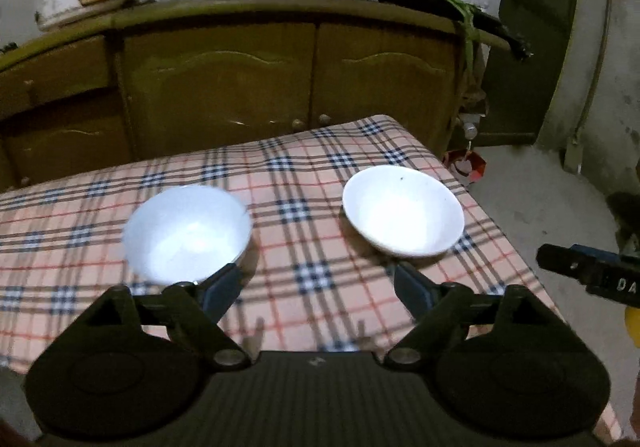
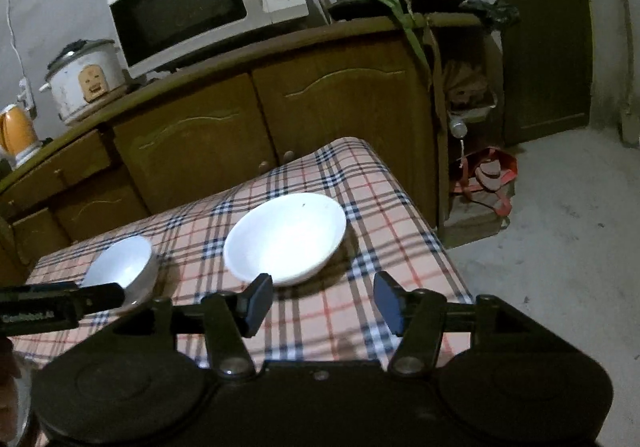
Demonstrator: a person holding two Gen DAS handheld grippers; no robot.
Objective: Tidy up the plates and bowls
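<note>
Fingers (image 1: 222, 287) of the left gripper (image 1: 316, 289) are spread wide and hold nothing. One finger sits just at the near rim of the deep bowl (image 1: 188, 233); whether it touches the rim cannot be told. The deep bowl stands upright on the desk (image 1: 312, 175), its open side facing up. It is round, so it has no long side.

Fingers (image 2: 258, 303) of the right gripper (image 2: 324, 305) are spread wide too, with nothing between them. One finger is just at the near rim of the shallow bowl (image 2: 285, 237). This bowl also stands upright with its mouth up, to the right of the deep bowl and apart from it.

Both bowls rest on the checked cloth over the desk. Behind the desk is a brown cabinet (image 2: 256, 127). On the cabinet sit a microwave (image 2: 208, 3) and a white rice cooker (image 2: 86, 77).
</note>
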